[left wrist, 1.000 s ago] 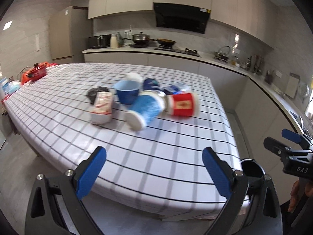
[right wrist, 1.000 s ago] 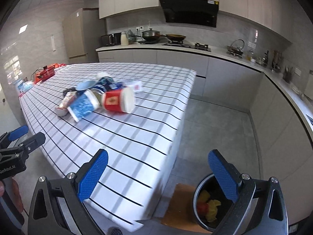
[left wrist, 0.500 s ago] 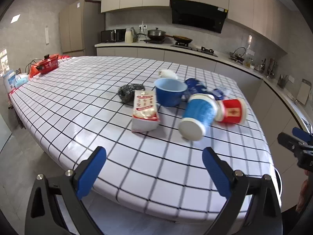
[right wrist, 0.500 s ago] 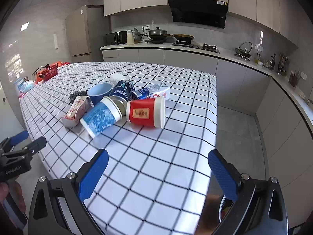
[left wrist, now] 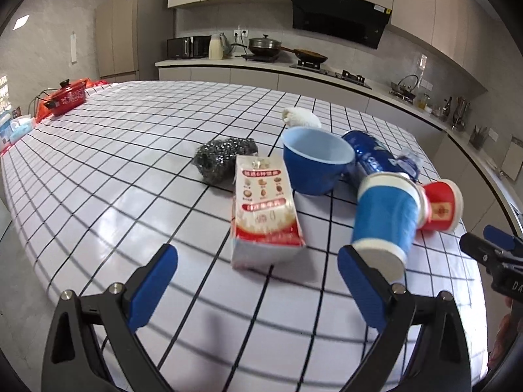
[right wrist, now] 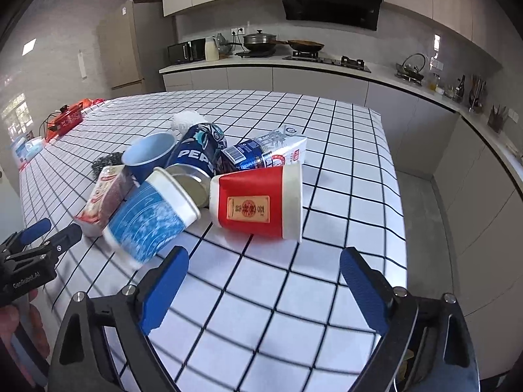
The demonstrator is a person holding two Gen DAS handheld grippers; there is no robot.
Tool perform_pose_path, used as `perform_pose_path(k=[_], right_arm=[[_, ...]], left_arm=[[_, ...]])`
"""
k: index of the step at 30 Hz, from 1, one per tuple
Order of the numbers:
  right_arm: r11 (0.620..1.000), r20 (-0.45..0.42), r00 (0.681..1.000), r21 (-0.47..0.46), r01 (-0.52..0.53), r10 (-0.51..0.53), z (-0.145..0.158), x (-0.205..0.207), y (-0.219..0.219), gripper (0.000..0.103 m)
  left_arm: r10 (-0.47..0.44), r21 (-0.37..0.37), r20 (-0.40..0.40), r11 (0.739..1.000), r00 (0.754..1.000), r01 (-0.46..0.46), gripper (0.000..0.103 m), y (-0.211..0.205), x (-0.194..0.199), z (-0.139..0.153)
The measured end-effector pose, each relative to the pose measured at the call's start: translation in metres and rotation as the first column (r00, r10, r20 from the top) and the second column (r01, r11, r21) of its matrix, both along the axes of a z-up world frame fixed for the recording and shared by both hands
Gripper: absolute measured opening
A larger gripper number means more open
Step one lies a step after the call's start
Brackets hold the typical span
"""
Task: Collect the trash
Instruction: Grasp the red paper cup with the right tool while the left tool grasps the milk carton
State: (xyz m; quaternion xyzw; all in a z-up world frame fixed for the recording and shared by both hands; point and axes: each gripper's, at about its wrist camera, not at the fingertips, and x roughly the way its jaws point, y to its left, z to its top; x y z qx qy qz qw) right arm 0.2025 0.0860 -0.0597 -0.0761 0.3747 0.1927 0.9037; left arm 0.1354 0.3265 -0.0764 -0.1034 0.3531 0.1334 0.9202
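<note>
Both tools gape empty: left tool (left wrist: 257, 275), right tool (right wrist: 264, 280), closing slightly, facing cylindrical paper cups (right wrist: 258, 203).

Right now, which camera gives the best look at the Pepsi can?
The right wrist view. There the Pepsi can lies on its side with its logo and bottom end in plain sight. In the left wrist view the same can is partly hidden behind the blue bowl and the blue paper cup.
</note>
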Motion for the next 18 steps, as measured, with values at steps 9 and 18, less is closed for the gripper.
perform_pose_path(k=[9,18], right_arm=[[1.000,-0.021,1.000,-0.009,0.010,-0.011,-0.015,0.034,0.018,0.093],[0.999,-0.022,1.000,-0.036,0.000,-0.001,-0.023,0.057,0.034,0.093]], left_arm=[[-0.019,-0.009,-0.031,1.000,0.999,0.019,0.092,0.013,0.031,-0.008],[-0.023,0.000,-0.079,1.000,0.997,0.023,0.089,0.019,0.052,-0.010]])
